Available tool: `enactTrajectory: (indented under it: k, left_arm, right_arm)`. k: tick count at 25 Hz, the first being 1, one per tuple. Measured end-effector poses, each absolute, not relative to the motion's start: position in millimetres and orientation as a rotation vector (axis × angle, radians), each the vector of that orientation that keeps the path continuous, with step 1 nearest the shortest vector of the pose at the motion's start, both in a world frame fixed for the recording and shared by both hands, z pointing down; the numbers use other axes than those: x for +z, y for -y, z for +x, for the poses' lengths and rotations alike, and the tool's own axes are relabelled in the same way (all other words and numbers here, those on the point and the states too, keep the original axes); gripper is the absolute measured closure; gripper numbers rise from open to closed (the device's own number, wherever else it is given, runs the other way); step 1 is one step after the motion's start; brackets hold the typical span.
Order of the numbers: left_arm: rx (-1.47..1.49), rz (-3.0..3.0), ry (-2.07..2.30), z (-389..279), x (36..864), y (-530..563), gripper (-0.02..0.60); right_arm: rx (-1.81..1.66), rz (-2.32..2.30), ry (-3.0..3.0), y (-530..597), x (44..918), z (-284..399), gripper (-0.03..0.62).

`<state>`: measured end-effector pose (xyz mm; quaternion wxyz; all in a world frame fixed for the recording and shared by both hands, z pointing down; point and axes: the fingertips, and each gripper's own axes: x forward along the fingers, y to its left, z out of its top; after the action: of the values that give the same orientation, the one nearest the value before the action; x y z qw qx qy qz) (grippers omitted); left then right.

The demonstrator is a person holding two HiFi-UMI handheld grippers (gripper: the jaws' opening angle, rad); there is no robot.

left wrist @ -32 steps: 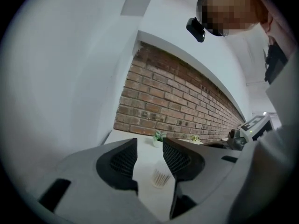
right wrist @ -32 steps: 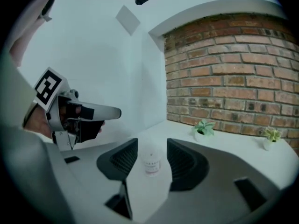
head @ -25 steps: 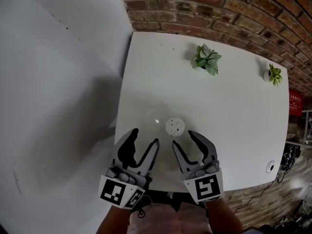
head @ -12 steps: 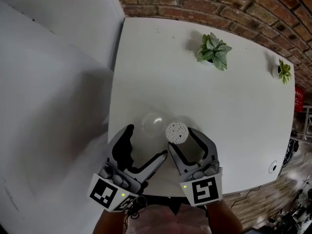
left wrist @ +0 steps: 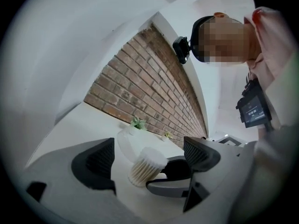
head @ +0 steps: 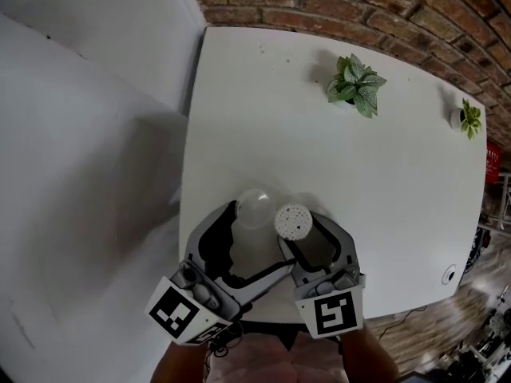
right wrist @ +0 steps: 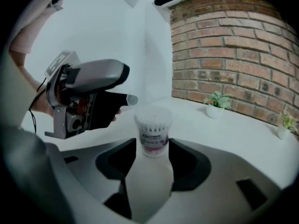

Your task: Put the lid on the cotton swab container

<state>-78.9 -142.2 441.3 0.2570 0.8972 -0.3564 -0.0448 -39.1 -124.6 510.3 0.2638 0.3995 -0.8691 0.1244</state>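
Observation:
The cotton swab container (head: 293, 221), a small clear tub packed with white swabs, stands open-topped on the white table (head: 335, 158). Its clear domed lid (head: 254, 207) lies just left of it. My right gripper (head: 300, 231) has the container (right wrist: 153, 129) between its fingertips, and its jaws are closing; I see no firm press. My left gripper (head: 257, 239) is opening very wide, one finger beside the lid and the other crossing under the right gripper. In the left gripper view, the lid (left wrist: 125, 143) and container (left wrist: 147, 164) sit ahead between the spread jaws.
Two small potted plants (head: 357, 82) (head: 469, 118) stand at the far side by the brick wall (head: 343, 6). The table's left edge (head: 190, 158) borders a white wall. The near edge is just under the grippers.
Both grippers have moved forward to the lid and the container. The left jaws have spread much wider. The container now stands between the right fingertips.

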Motion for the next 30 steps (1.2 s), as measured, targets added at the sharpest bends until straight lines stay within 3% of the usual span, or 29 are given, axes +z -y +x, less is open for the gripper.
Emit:
enactTrajectory:
  k: [22, 30]
  left_arm:
    - [0.073, 2.548, 0.692, -20.6, 418.7, 101.4, 0.12]
    - [0.146, 2.563, 0.645, -10.8, 428.8, 93.4, 0.121]
  right_arm:
    - [0.383, 1.004, 2.384, 118.3, 497.4, -20.5, 0.367]
    - [0.353, 1.189, 2.23, 129.3, 494.8, 37.8, 0.454]
